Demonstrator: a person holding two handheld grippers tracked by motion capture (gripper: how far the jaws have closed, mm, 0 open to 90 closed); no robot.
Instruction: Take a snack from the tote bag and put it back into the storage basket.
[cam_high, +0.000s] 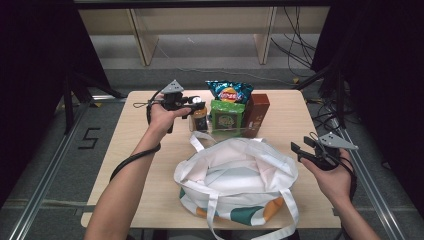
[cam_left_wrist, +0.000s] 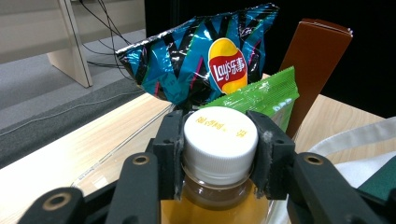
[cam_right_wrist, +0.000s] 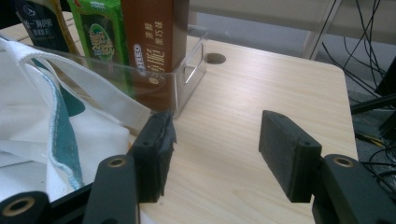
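A drink bottle (cam_high: 200, 118) with a white cap (cam_left_wrist: 220, 138) and amber liquid stands at the left end of a clear tray (cam_right_wrist: 190, 70). My left gripper (cam_high: 198, 106) is shut on its neck just under the cap, a jaw on each side. In the tray beside it stand a blue Lay's chip bag (cam_left_wrist: 201, 58), a green snack packet (cam_high: 227, 115) and a brown carton (cam_high: 256, 114). A white tote bag (cam_high: 235, 172) with green and orange print lies open in front of the tray. My right gripper (cam_high: 303, 150) hovers open at the bag's right, holding nothing.
The wooden table (cam_high: 140, 145) has bare room at the left and along the right side (cam_right_wrist: 261, 88). Cables (cam_high: 300, 47) trail on the floor behind, near pale shelf legs (cam_high: 142, 42). A metal rail (cam_high: 45, 185) runs along the floor at the left.
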